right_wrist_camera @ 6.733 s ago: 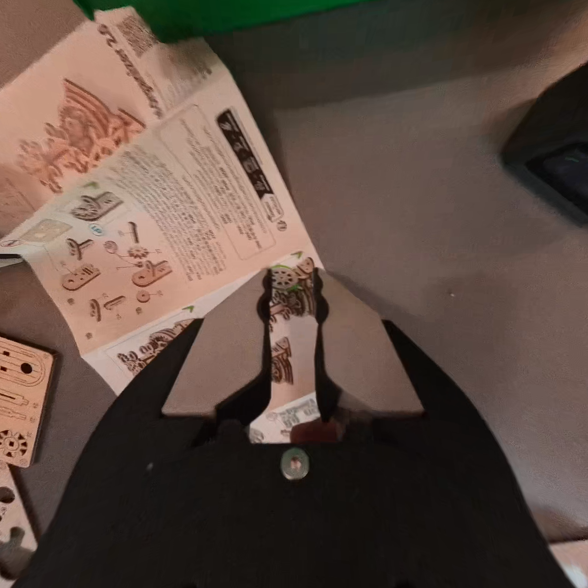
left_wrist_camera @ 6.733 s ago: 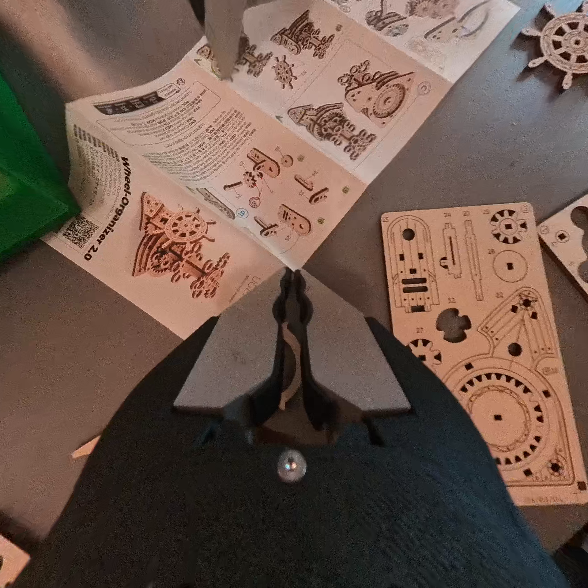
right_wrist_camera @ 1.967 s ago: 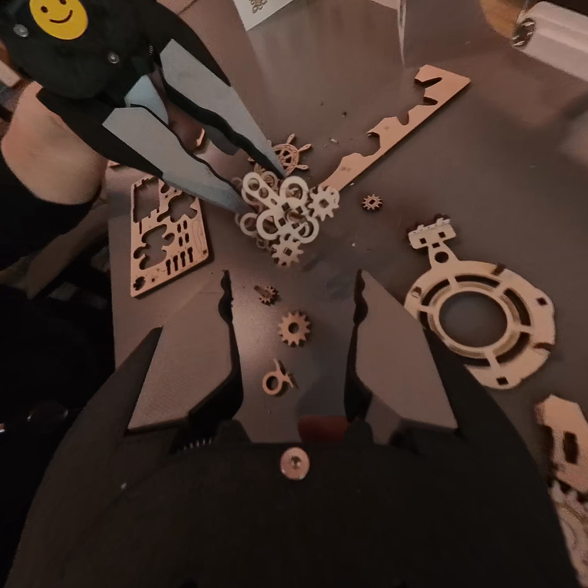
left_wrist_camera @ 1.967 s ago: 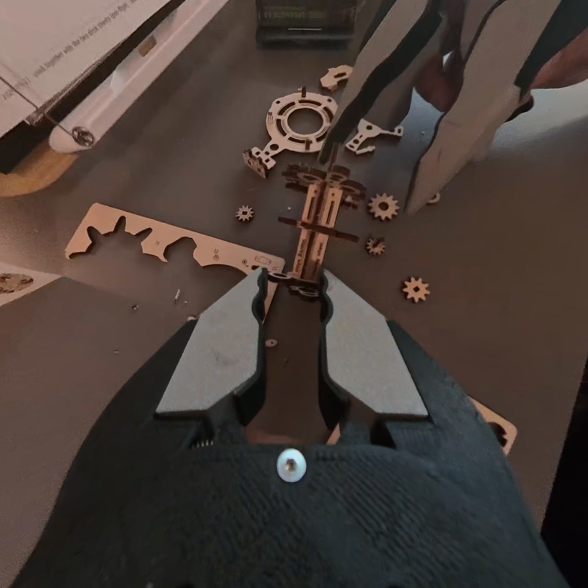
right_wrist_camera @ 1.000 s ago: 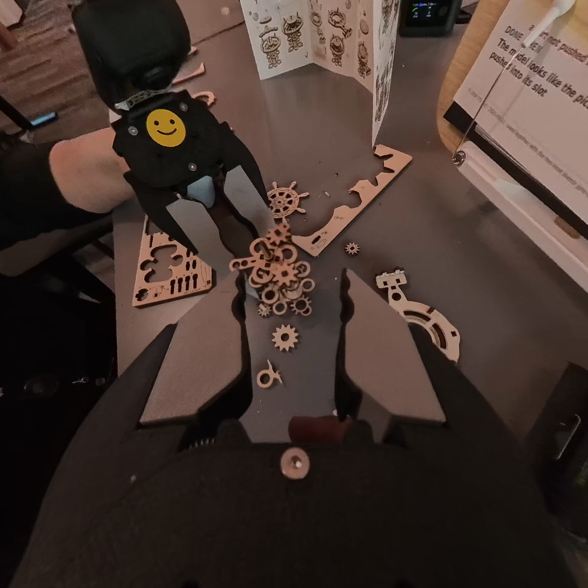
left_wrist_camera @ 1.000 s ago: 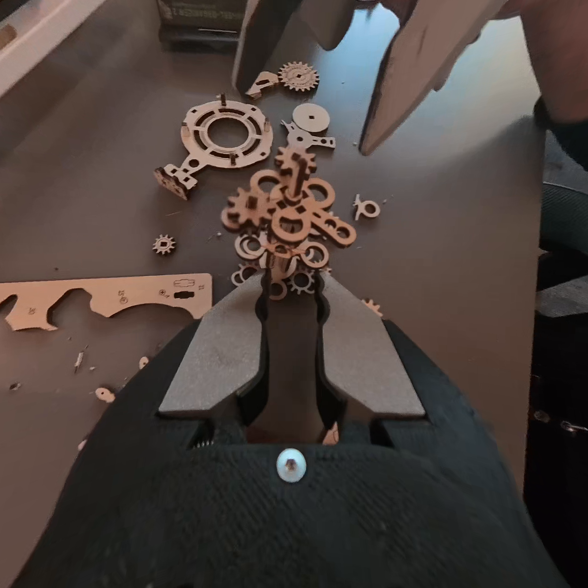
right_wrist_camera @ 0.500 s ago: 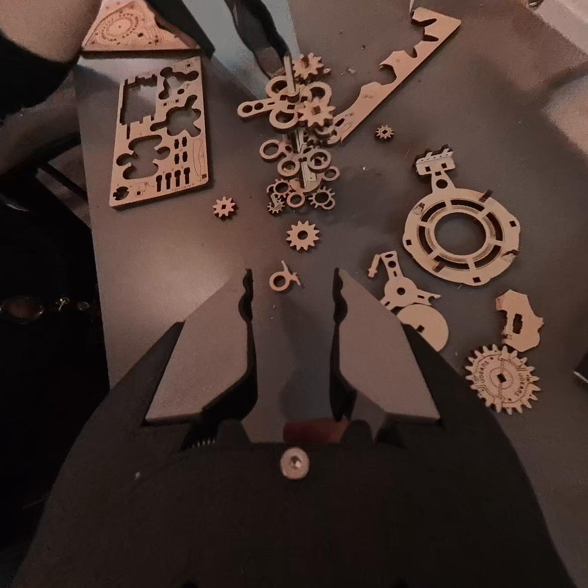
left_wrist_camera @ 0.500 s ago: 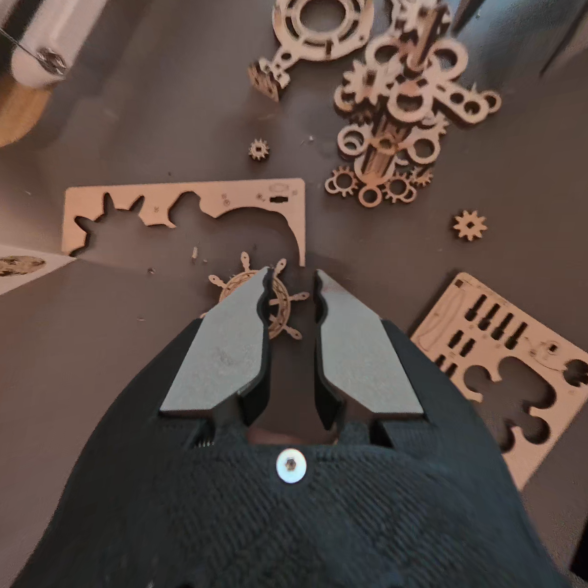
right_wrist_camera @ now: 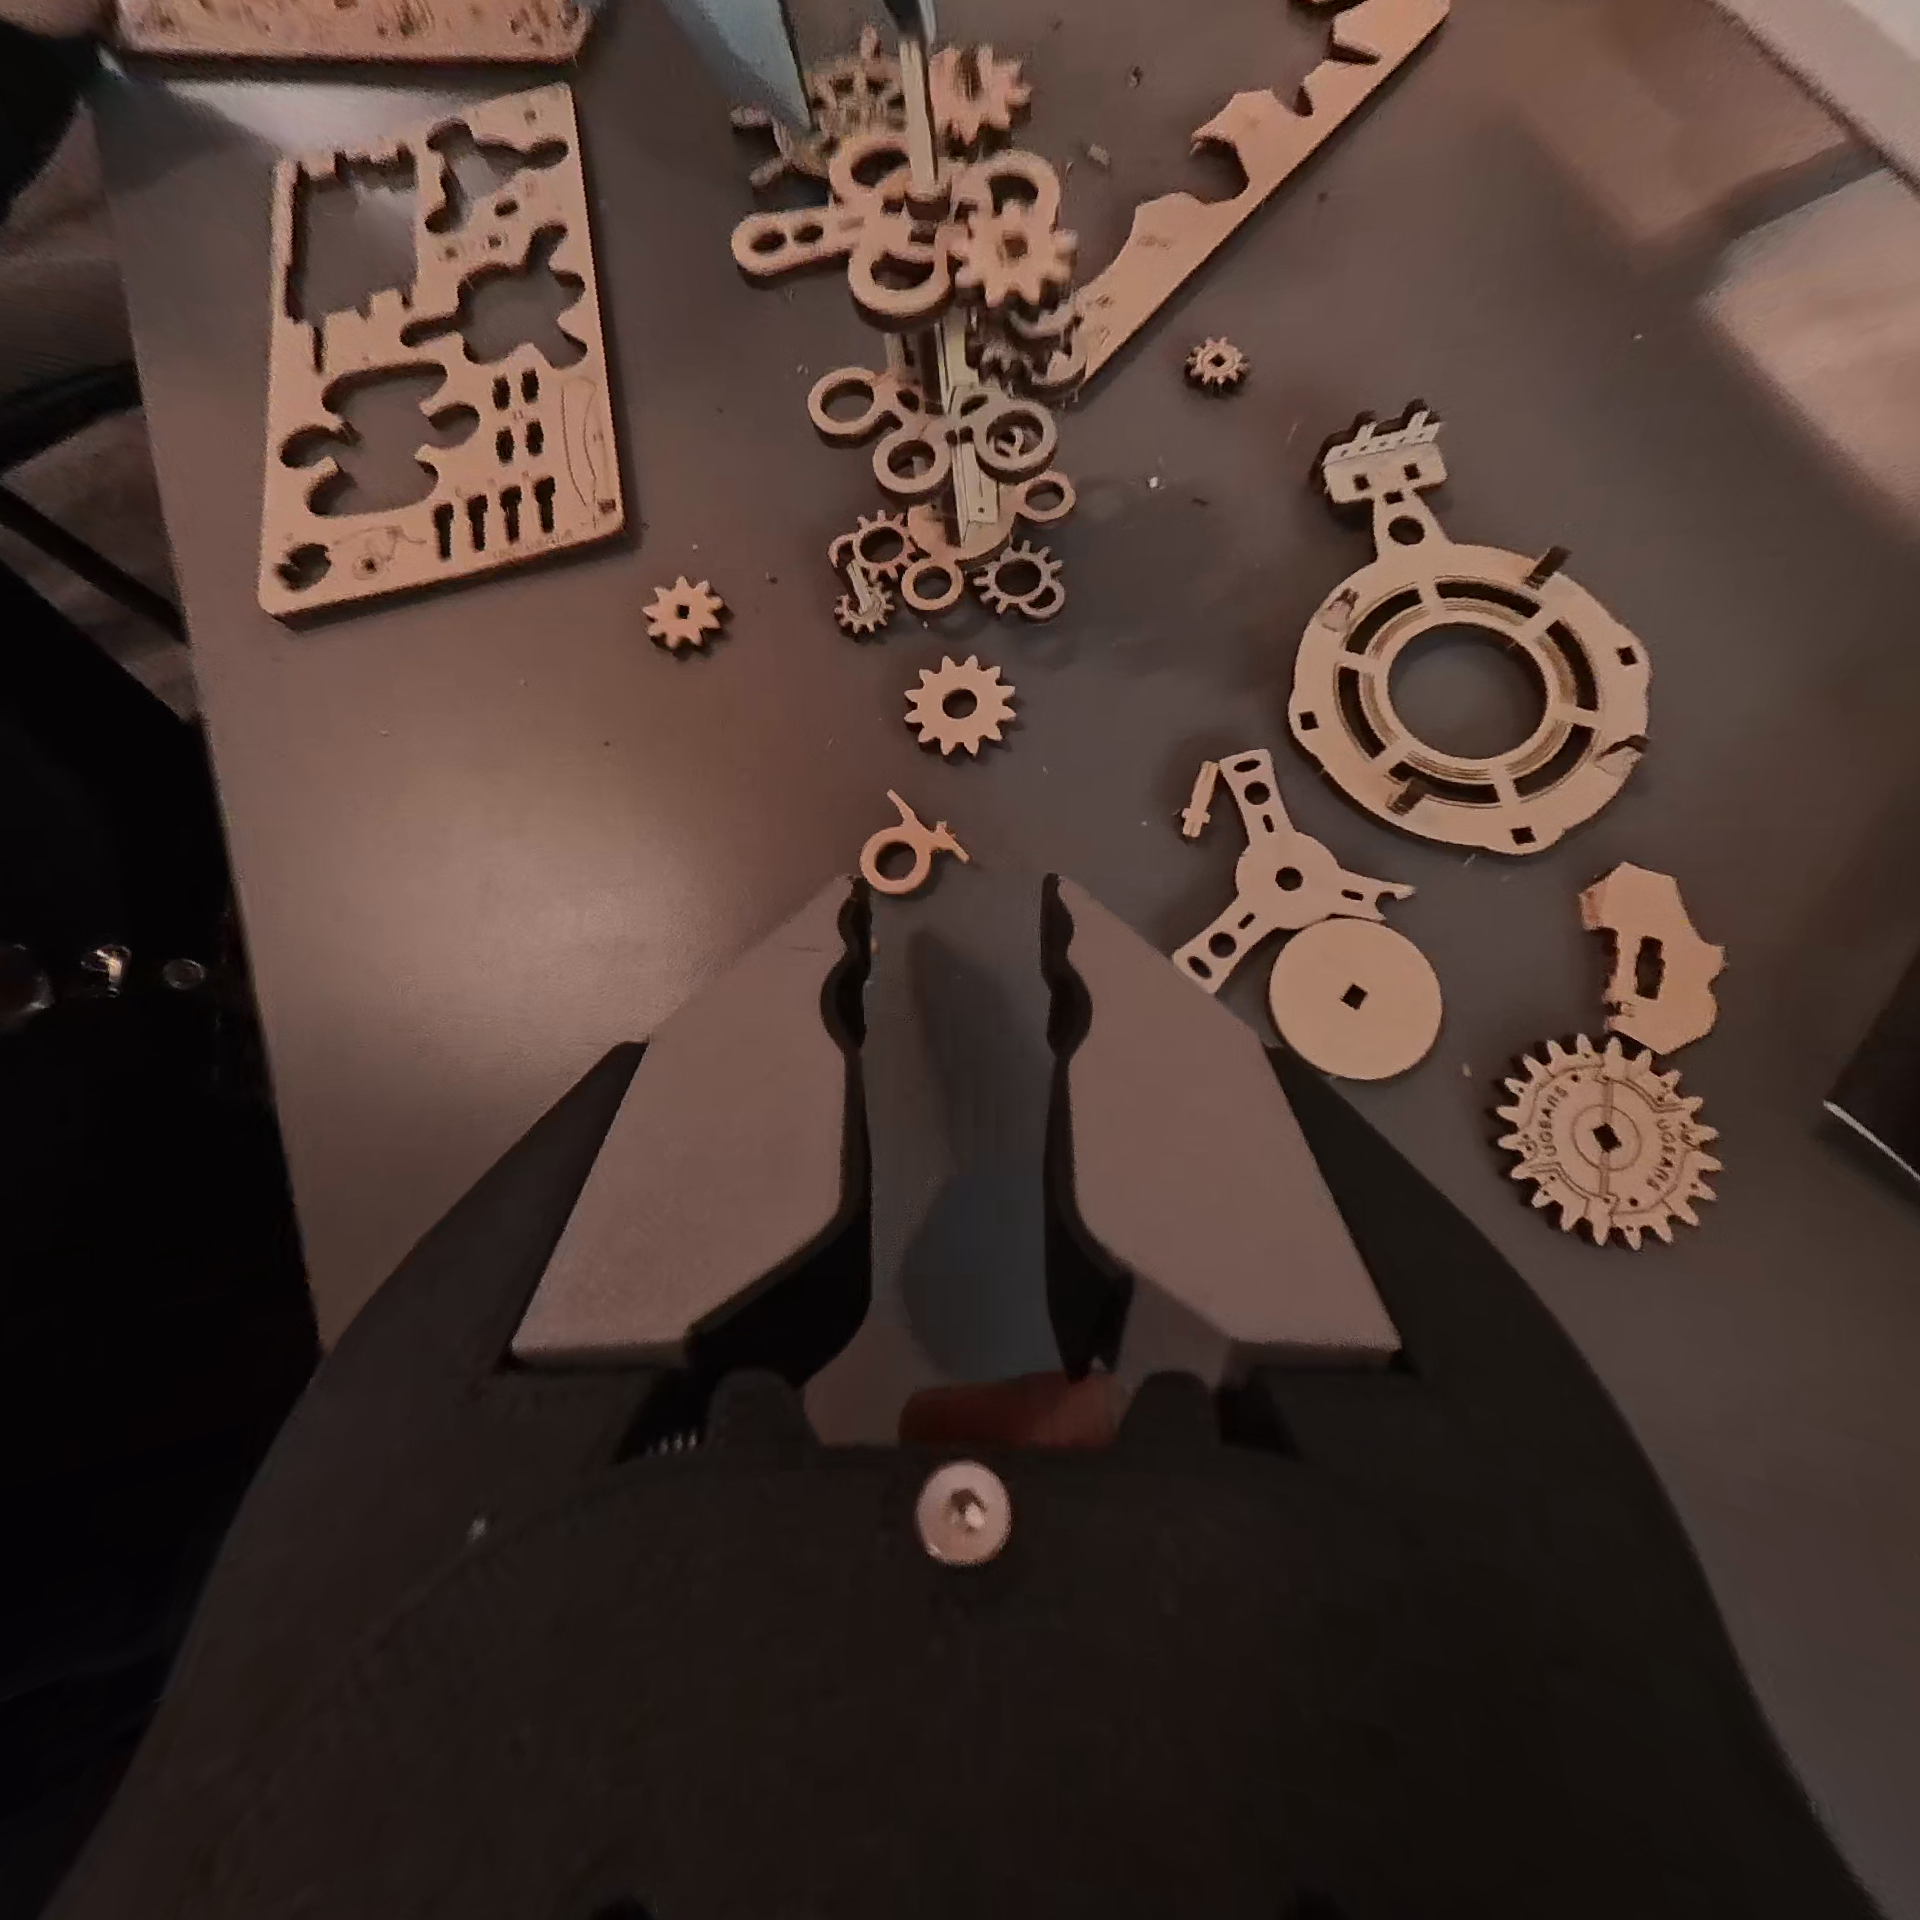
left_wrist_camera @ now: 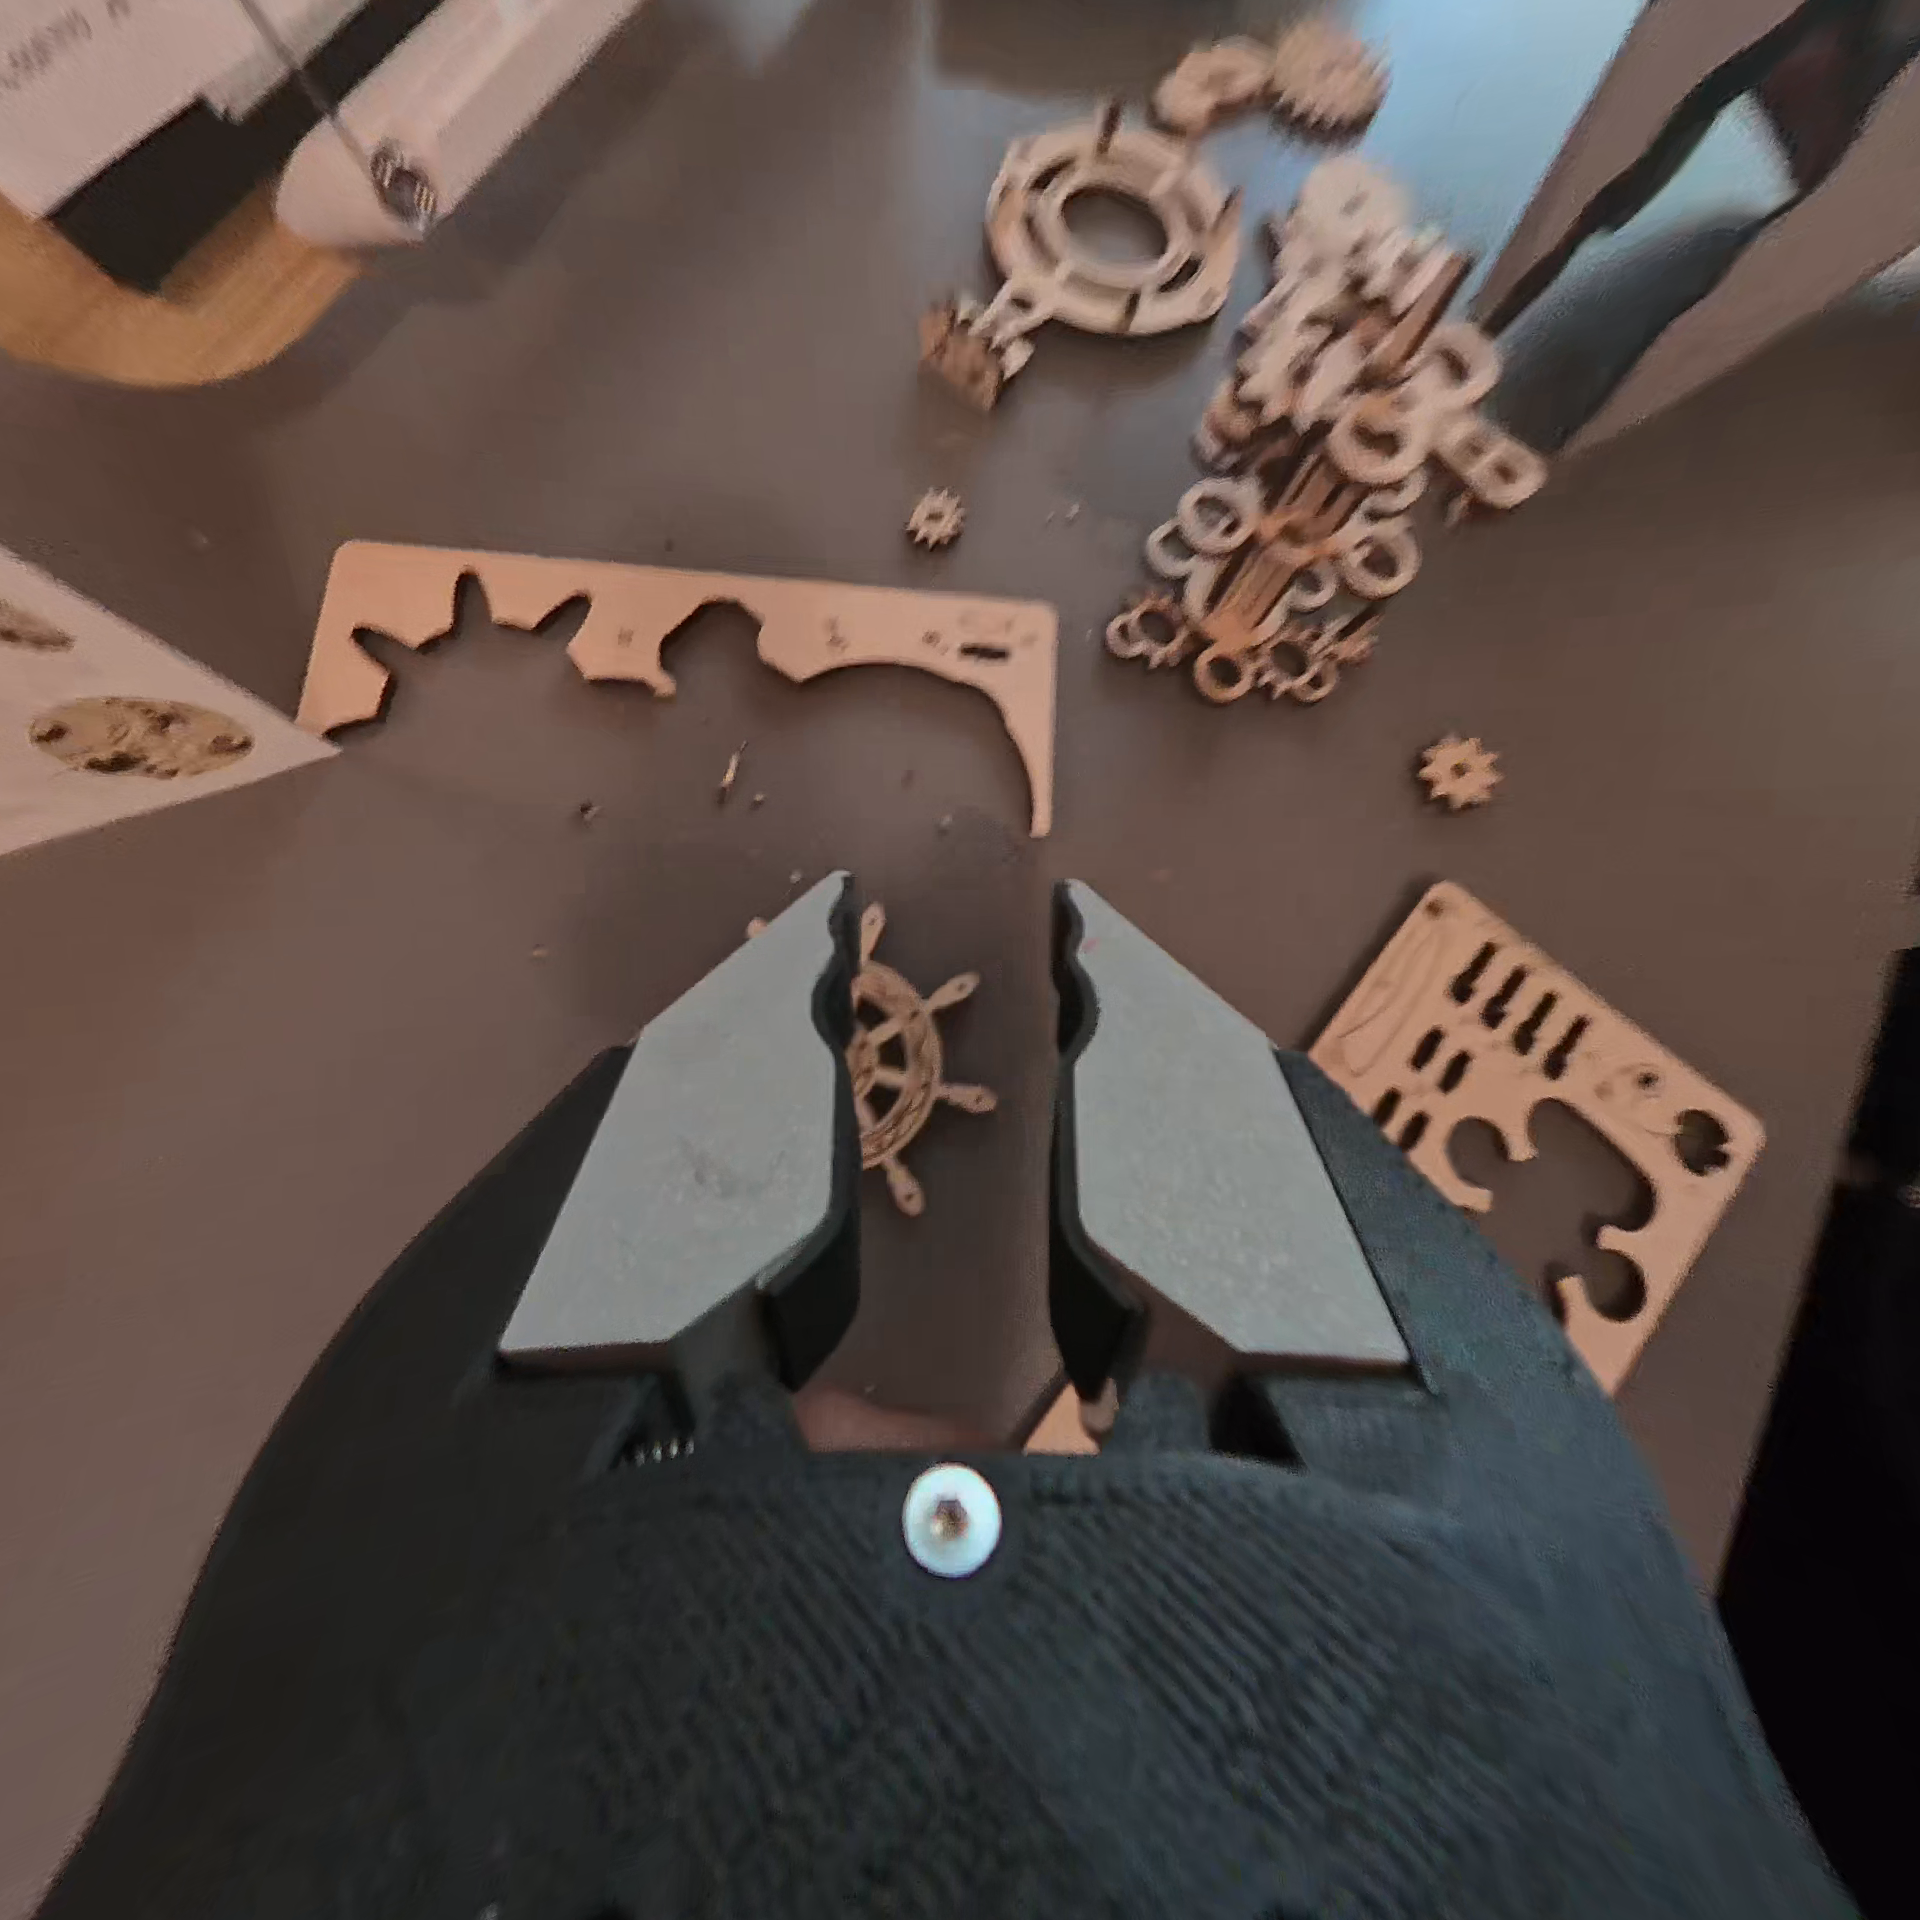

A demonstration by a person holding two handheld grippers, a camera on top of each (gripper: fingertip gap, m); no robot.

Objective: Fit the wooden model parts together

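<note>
left tool [left_wrist_camera: 954, 904]: parted, empty, above ship's wheel [left_wrist_camera: 904, 1060]
right tool [right_wrist_camera: 948, 902]: parted, empty, near ring piece [right_wrist_camera: 904, 854]
assembly [right_wrist_camera: 940, 343]: upper centre

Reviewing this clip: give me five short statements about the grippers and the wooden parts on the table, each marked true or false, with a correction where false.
1. The left gripper is open. True.
2. The right gripper is shut on a gear. False: it is open and holds nothing.
3. A ship's wheel lies on the table under the left gripper, partly hidden by one finger. True.
4. The round disc has a square hole in its middle. True.
5. The ring frame is stacked on the toothed wheel. False: they lie apart on the table, with the disc between them.
</note>
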